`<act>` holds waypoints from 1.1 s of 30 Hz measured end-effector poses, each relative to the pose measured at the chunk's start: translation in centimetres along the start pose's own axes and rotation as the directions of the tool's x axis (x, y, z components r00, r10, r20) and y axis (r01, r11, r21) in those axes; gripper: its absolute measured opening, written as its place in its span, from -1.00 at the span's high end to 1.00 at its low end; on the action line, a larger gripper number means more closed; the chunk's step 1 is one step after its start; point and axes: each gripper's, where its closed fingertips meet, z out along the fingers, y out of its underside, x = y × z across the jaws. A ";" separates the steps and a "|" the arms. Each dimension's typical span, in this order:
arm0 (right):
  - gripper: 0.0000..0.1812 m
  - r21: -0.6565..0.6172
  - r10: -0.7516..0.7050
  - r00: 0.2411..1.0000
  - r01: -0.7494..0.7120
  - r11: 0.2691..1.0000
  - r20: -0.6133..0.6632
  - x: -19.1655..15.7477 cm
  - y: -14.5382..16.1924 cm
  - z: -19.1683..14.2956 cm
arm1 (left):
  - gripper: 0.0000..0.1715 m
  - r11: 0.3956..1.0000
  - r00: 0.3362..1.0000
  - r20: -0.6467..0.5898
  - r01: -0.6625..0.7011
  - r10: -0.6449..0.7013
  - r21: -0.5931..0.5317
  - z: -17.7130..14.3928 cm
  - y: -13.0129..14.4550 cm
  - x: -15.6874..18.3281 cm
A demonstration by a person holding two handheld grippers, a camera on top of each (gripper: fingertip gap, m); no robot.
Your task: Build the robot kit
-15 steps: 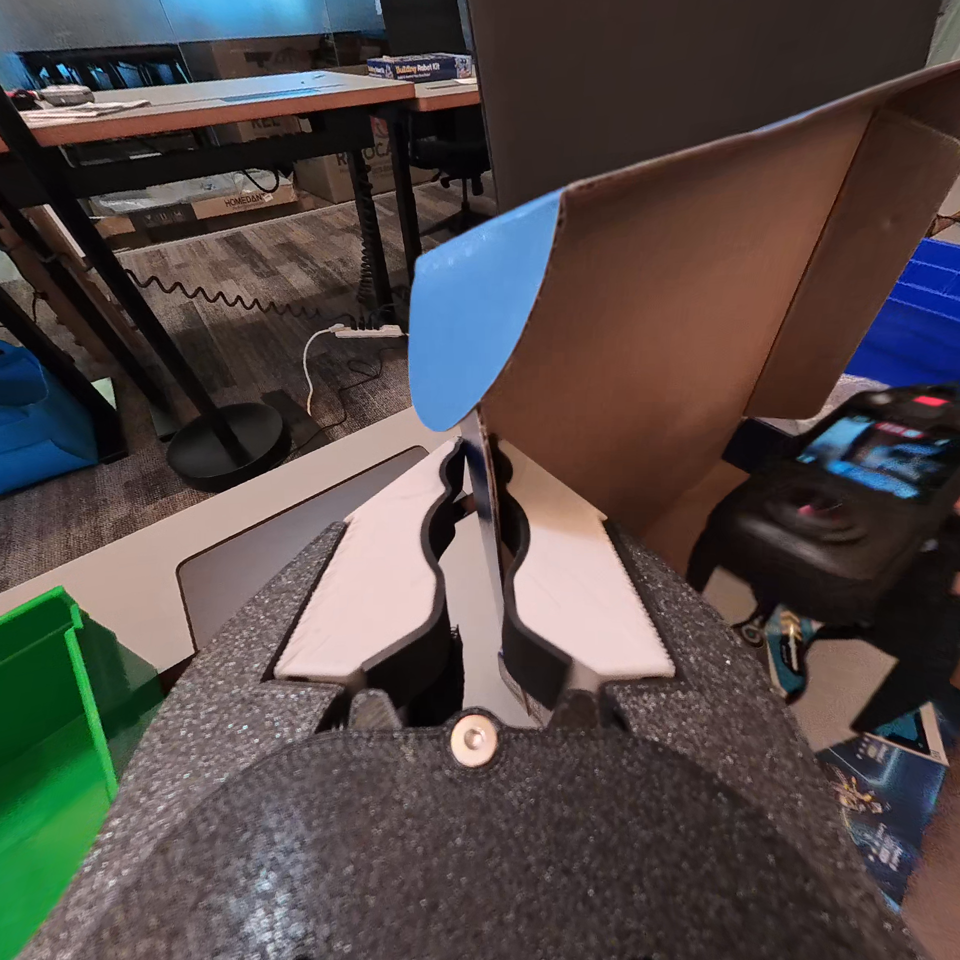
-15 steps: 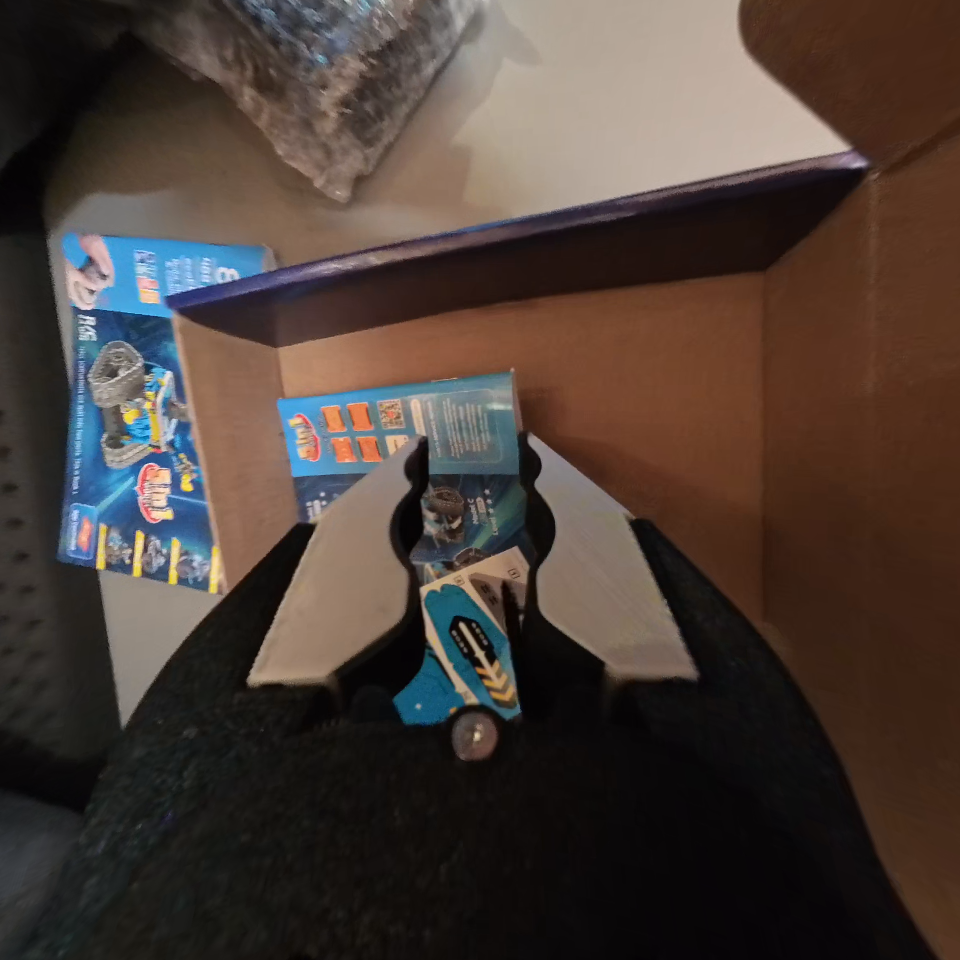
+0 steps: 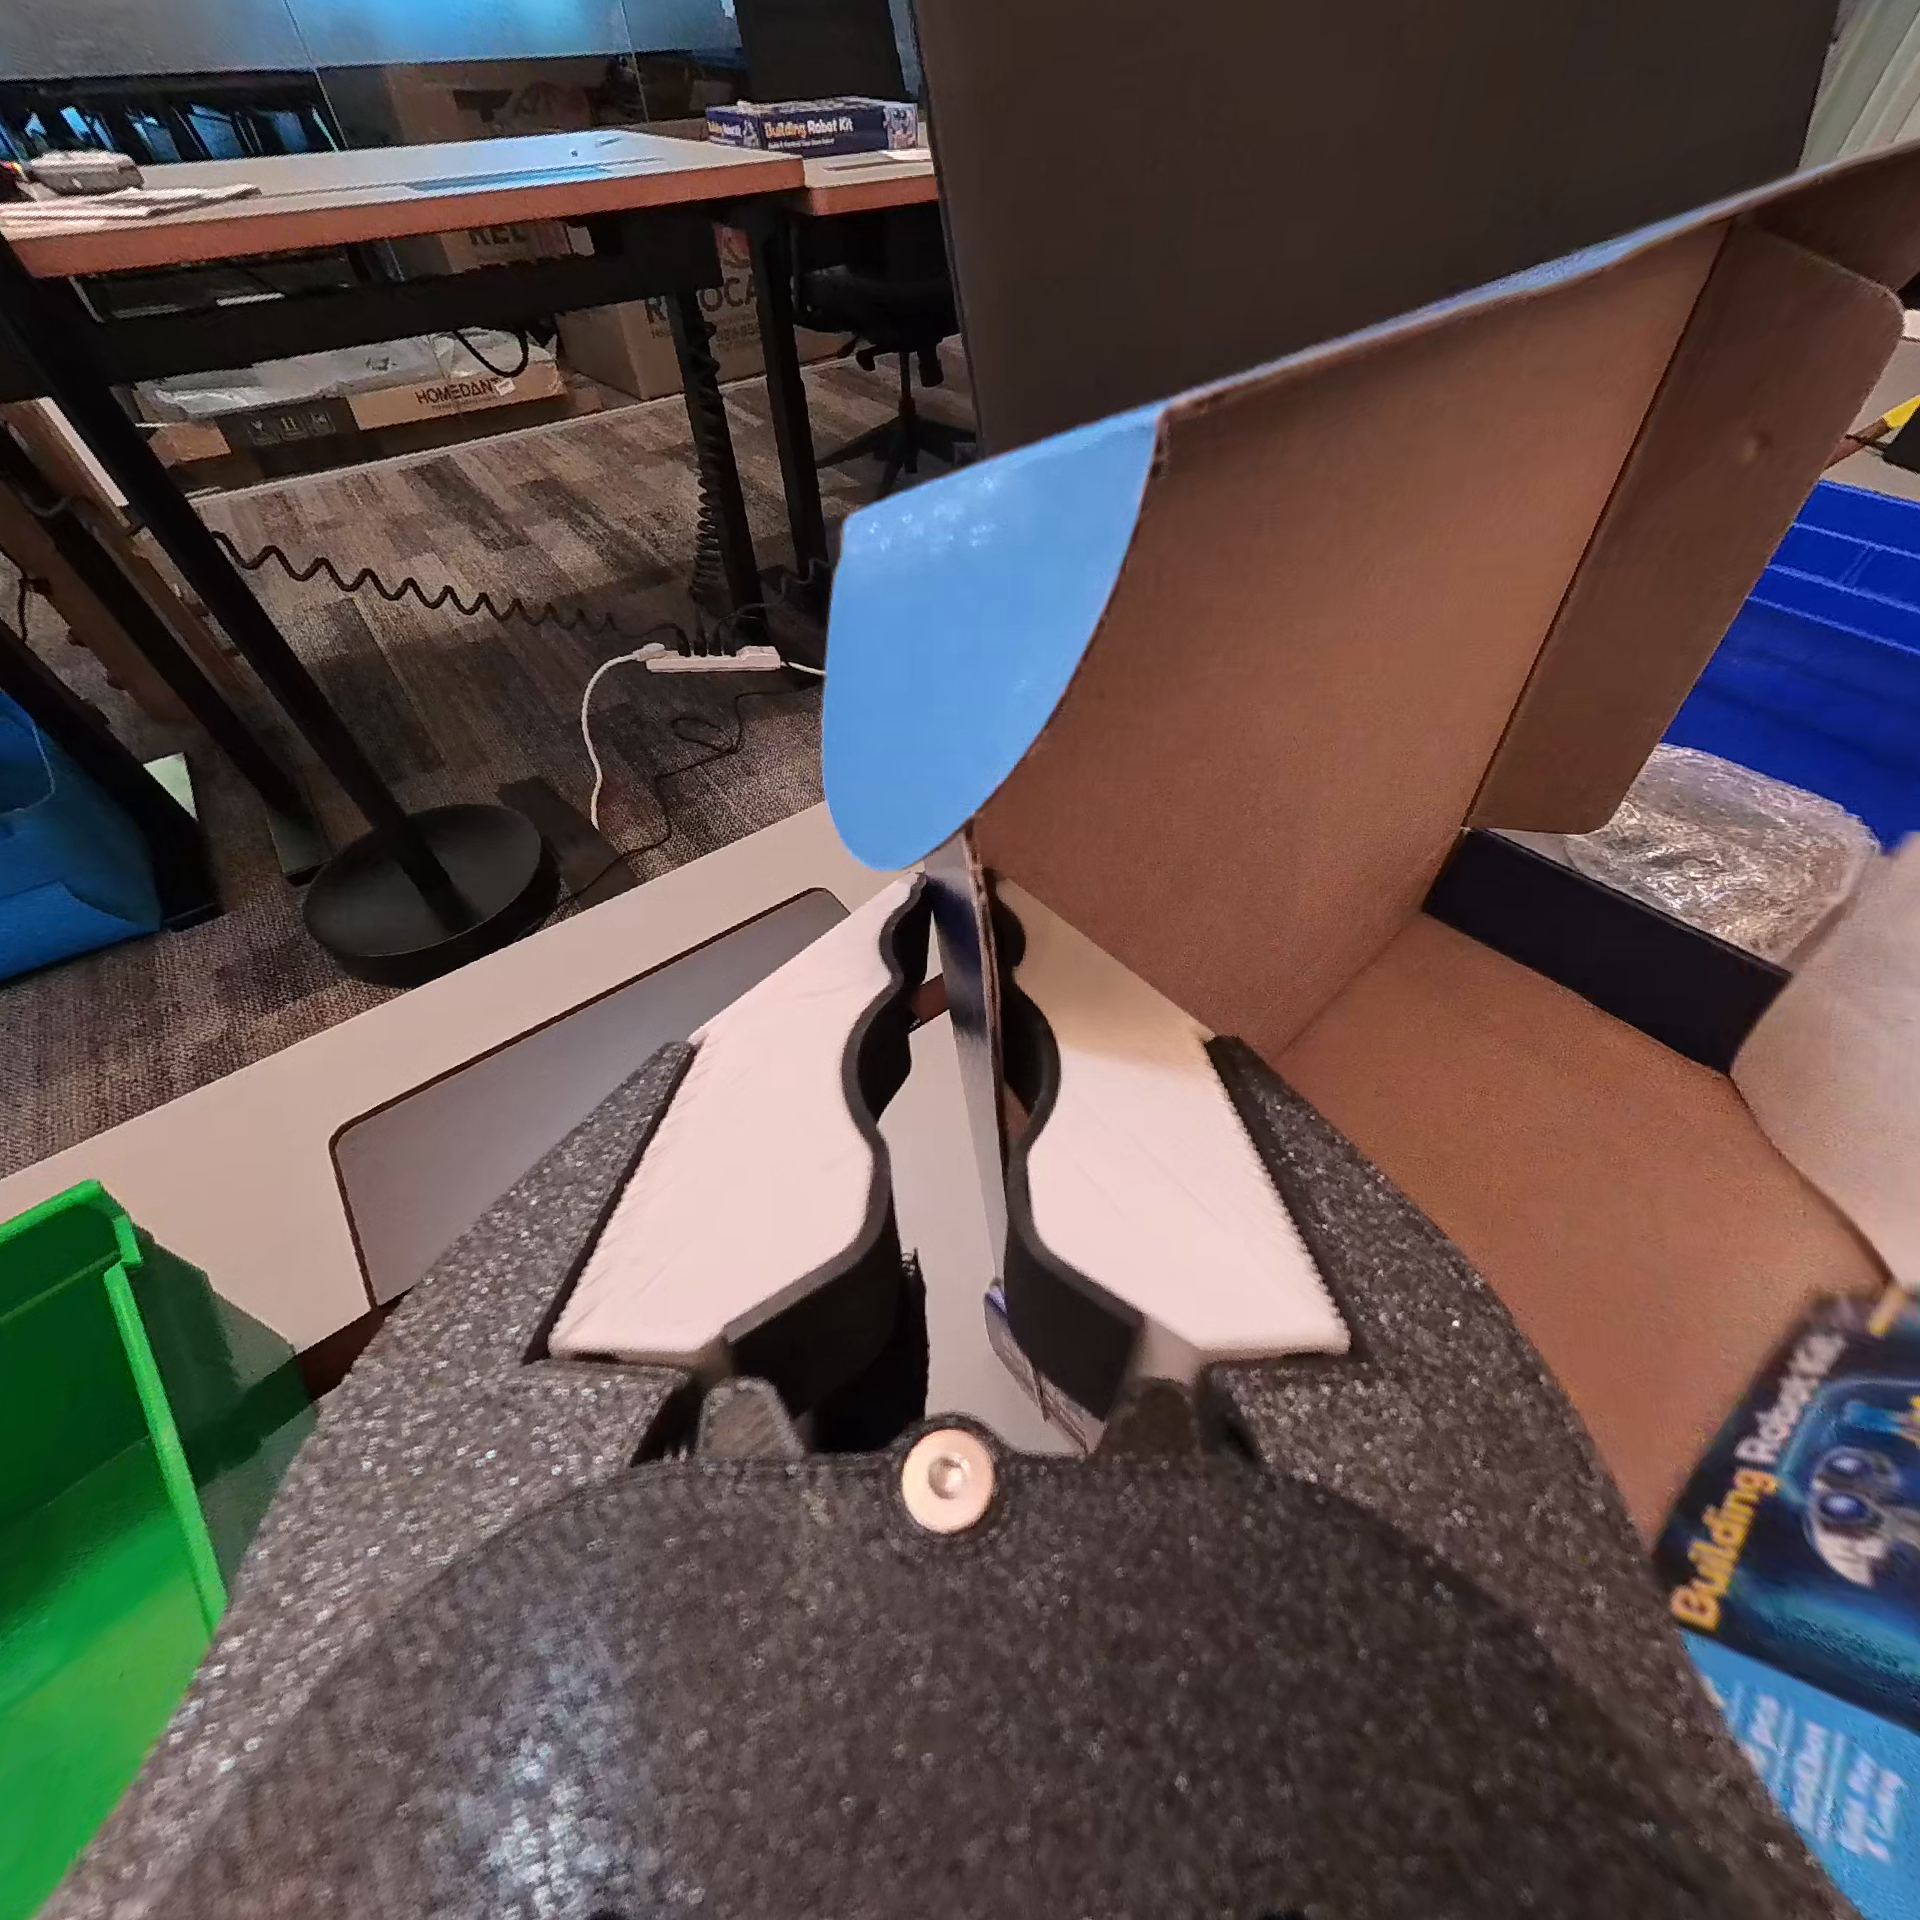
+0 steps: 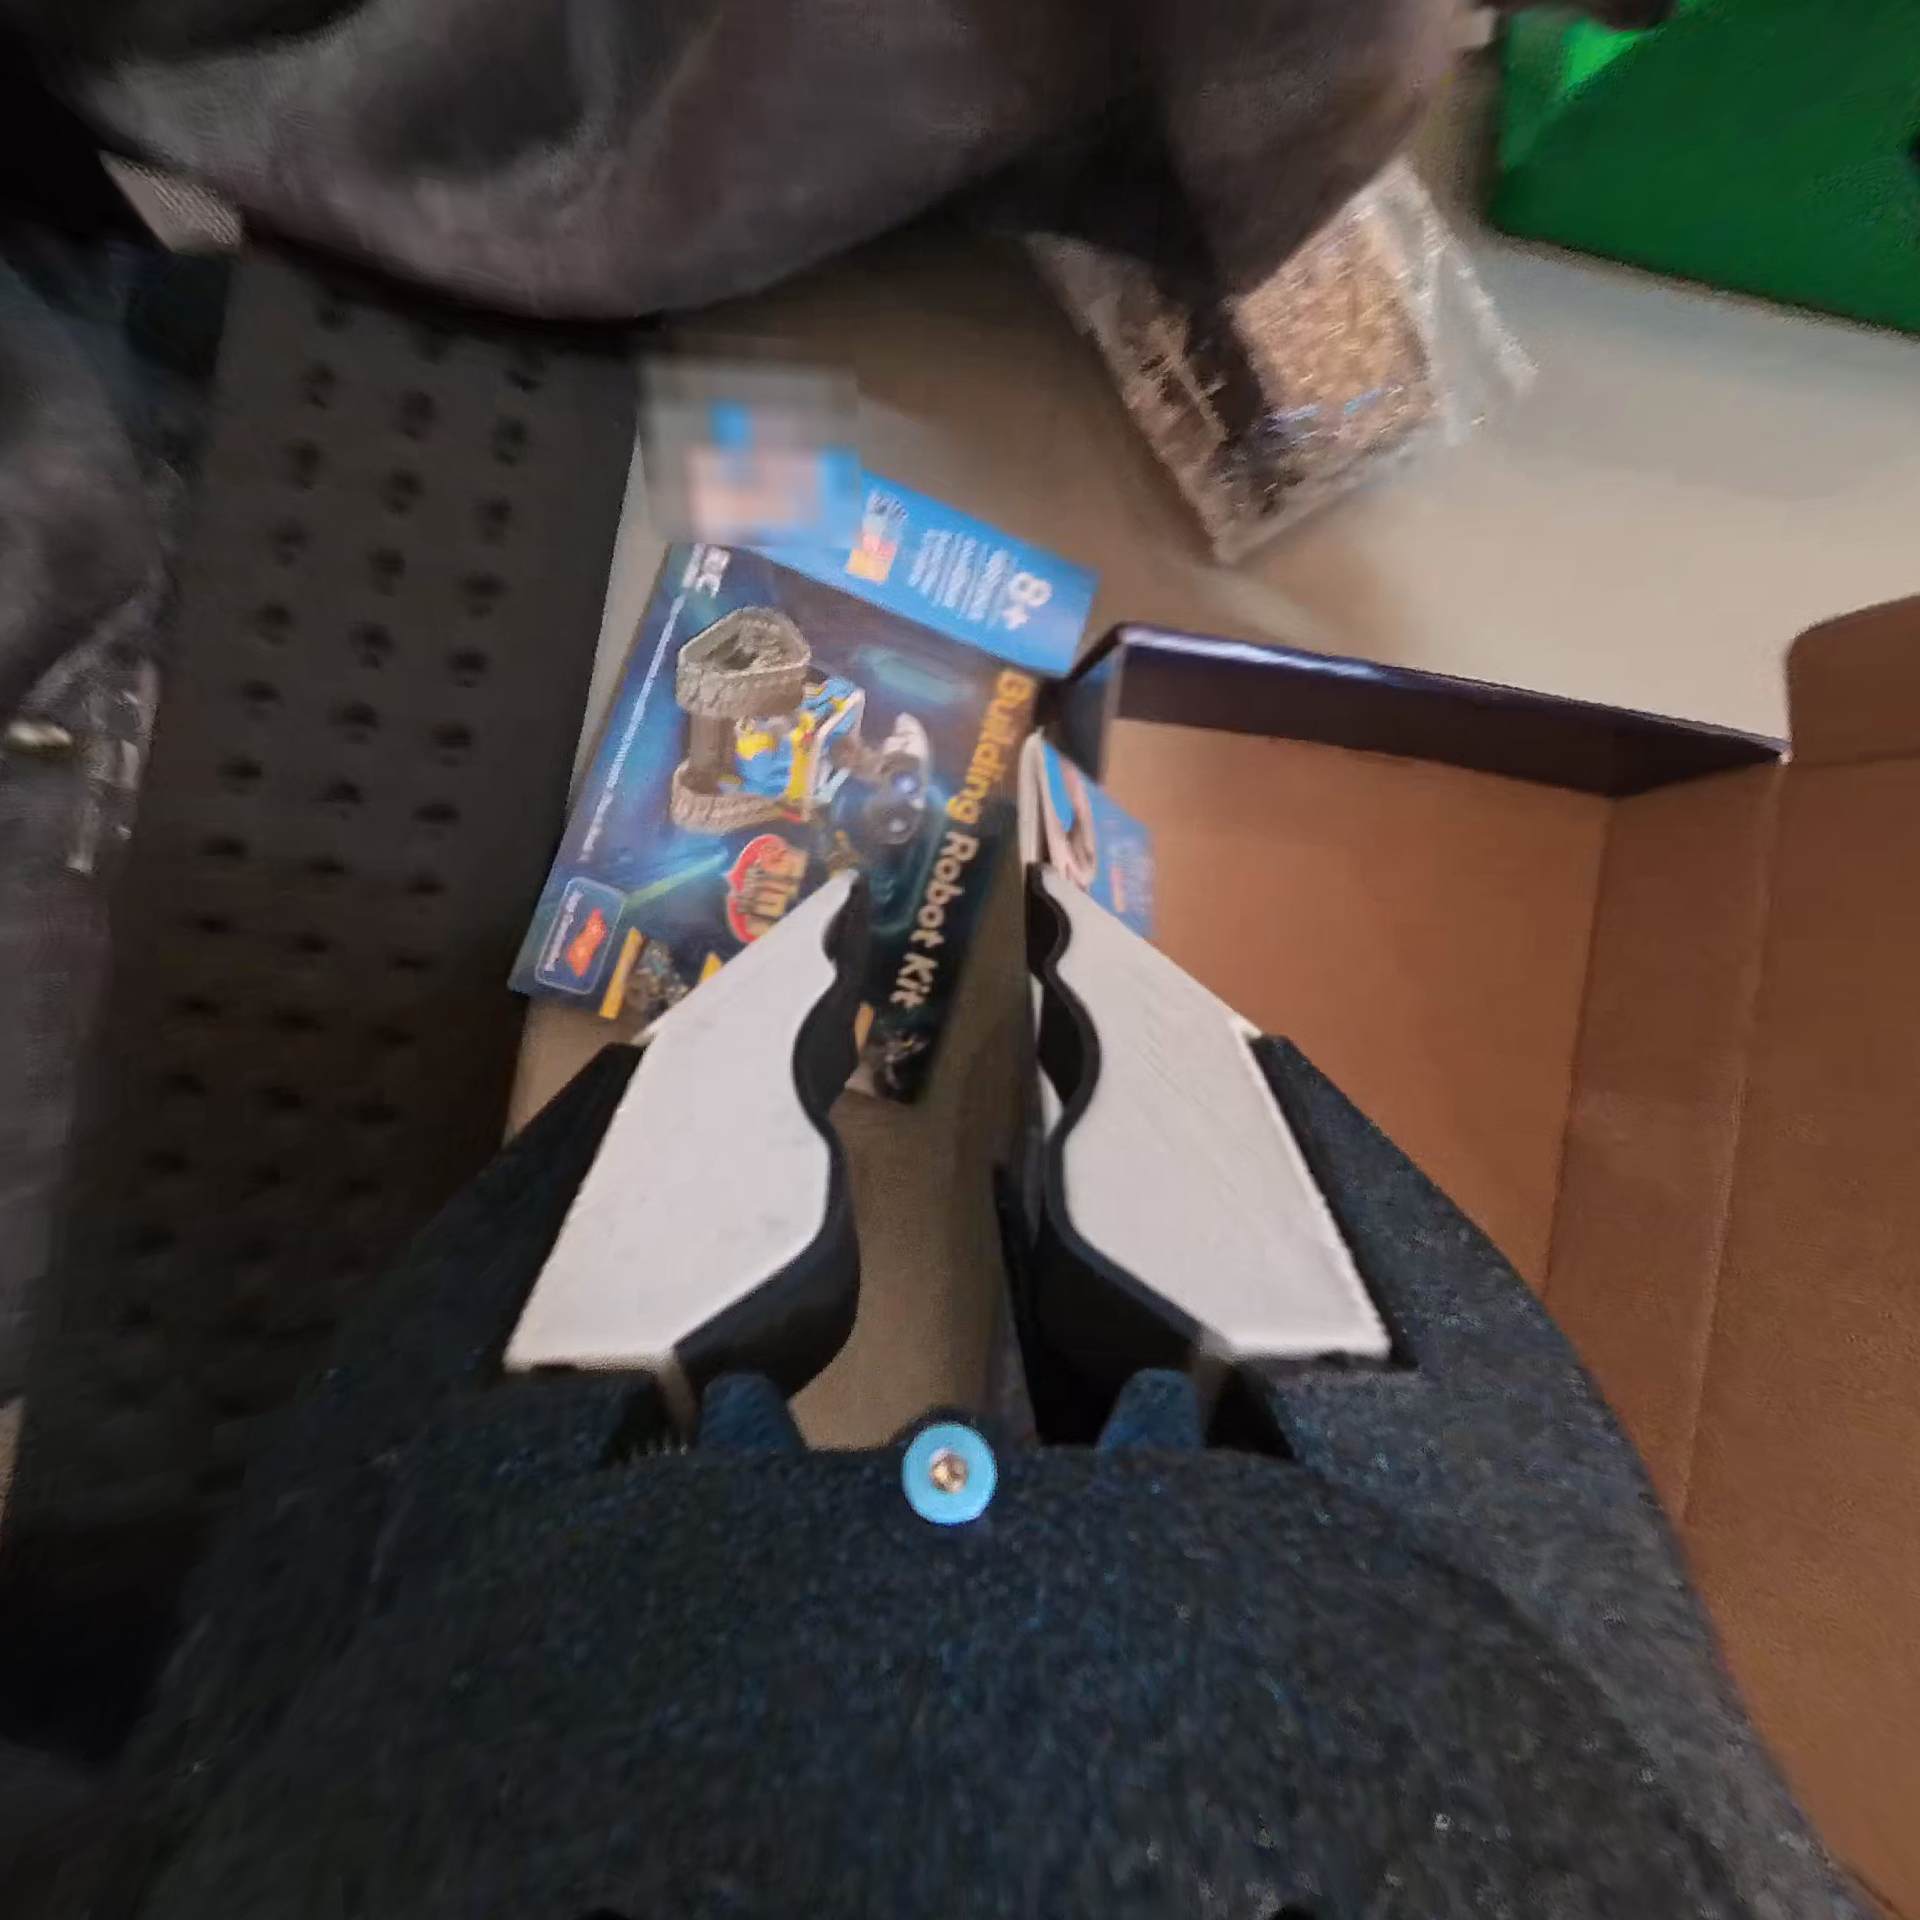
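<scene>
Left gripper: clamped on the cardboard box side wall; firm hold advisable. Right gripper: fingers apart, empty, above the booklet beside the box.

box: matt brown cardboard, glossy blue outside | bin: glossy green plastic

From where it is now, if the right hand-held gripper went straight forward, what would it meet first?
Probably the printed booklet lying flat on the table: the open right hand-held gripper points at its near edge, just left of the cardboard box. Blur leaves the depth unclear.
</scene>
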 end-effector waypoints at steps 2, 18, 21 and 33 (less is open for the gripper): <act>0.67 -0.087 -0.079 0.988 0.068 0.994 -0.129 -1.7 0.9 1.6 | 0.90 1.000 1.000 0.000 -0.001 0.001 -0.001 0.0 0.0 0.1; 0.61 0.126 0.307 0.700 -0.298 0.946 -0.645 -1.4 5.8 -0.2 | 0.91 1.000 1.000 -0.024 -0.015 0.014 -0.006 -0.1 0.1 0.6; 0.53 0.109 0.321 0.705 -0.329 0.938 -0.633 -0.4 6.4 0.8 | 0.90 1.000 0.999 -0.027 -0.024 0.024 -0.009 -0.2 0.1 0.7; 0.50 -0.315 0.057 0.827 -0.276 0.908 -0.559 4.1 9.5 3.8 | 0.91 0.999 0.999 -0.042 -0.032 0.032 -0.009 -0.1 0.2 1.0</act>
